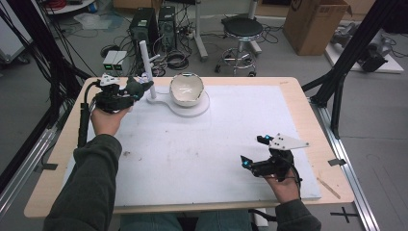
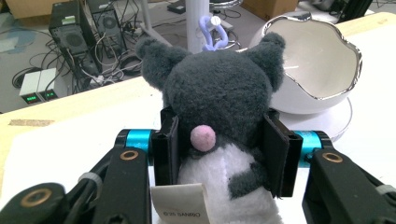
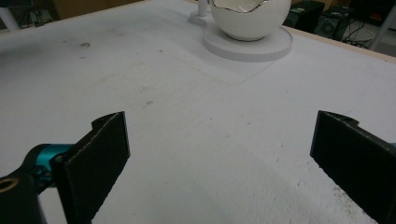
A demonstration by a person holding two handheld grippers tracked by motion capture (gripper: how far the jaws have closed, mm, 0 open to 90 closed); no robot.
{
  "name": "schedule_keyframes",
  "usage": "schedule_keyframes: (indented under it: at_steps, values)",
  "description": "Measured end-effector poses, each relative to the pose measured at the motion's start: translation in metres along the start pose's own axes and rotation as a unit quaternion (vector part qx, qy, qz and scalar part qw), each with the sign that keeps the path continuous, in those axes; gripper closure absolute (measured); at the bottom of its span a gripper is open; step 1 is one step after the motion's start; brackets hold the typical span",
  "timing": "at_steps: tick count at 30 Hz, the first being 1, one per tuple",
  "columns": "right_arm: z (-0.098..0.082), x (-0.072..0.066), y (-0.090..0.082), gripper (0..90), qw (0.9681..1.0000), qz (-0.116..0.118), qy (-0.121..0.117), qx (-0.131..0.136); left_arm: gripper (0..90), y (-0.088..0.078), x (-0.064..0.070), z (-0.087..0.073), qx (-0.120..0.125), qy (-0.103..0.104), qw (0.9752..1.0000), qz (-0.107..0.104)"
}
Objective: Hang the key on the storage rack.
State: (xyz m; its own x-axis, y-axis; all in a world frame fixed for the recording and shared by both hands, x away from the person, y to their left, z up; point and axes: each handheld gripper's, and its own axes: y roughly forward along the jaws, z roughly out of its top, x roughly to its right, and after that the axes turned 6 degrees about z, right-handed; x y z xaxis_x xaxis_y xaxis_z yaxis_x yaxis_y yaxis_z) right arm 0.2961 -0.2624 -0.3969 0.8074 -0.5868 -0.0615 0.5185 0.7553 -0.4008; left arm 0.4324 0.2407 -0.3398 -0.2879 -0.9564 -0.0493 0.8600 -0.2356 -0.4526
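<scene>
A grey plush toy (image 2: 219, 88) with a white belly, a pink nose and a paper tag sits between the two black pads of my left gripper (image 2: 224, 154), which is shut on its body. In the high view that gripper (image 1: 133, 91) holds the plush toy (image 1: 139, 87) at the far left of the table, right by a white post (image 1: 146, 62). A purple clip (image 2: 210, 35) on the toy's head reaches up beside that post. My right gripper (image 1: 254, 150) rests near the front right, open, with bare mat between its jaws (image 3: 219, 154).
A white eggshell-shaped bowl (image 1: 186, 89) with a silver rim stands on the stand's round base (image 1: 202, 109), just right of the plush. A white mat (image 1: 192, 159) covers the wooden table. Beyond the far edge are computer towers, cables, a stool (image 1: 242, 29) and a cardboard box.
</scene>
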Motion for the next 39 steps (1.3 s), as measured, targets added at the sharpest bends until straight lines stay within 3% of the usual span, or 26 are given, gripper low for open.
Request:
schedule_keyframes:
  at_steps: [15, 39]
  values:
    - [0.0002, -0.0001, -0.0004, 3.9, 1.0, 0.0, -0.001, 0.001, 50.9, 0.0058, 0.0, -0.0087, -0.011, -0.013, 0.9998, 0.006]
    - [0.001, -0.0006, 0.0, 3.9, 1.0, -0.002, -0.005, 0.005, 46.2, 0.0069, -0.0004, -0.0094, -0.016, -0.012, 0.9998, 0.007]
